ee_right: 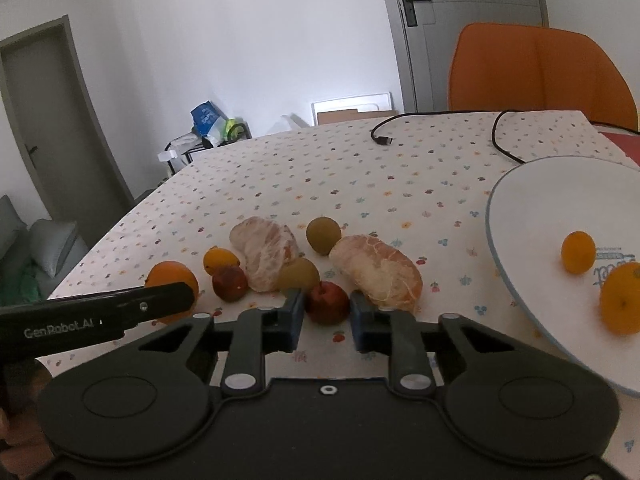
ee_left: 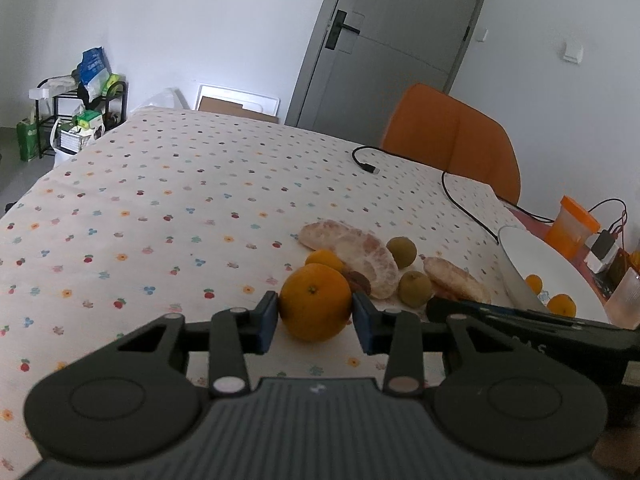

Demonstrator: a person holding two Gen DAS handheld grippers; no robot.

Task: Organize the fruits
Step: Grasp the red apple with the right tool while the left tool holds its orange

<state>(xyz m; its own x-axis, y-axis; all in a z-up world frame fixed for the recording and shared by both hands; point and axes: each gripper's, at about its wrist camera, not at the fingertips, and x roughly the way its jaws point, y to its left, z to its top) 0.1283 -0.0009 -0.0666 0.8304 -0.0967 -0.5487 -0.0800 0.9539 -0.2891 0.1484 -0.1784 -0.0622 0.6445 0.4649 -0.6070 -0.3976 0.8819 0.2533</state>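
In the left wrist view a large orange rests on the flowered tablecloth, and my left gripper is shut on it, both blue pads touching its sides. My right gripper is shut on a small red fruit that sits on the cloth. Behind it lie two peeled pomelo pieces, two green-brown round fruits, a small orange and a dark red fruit. A white plate at the right holds two small oranges.
A black cable lies across the far side of the table, in front of an orange chair. An orange-lidded cup and a clear glass stand beyond the plate. The left half of the cloth is bare.
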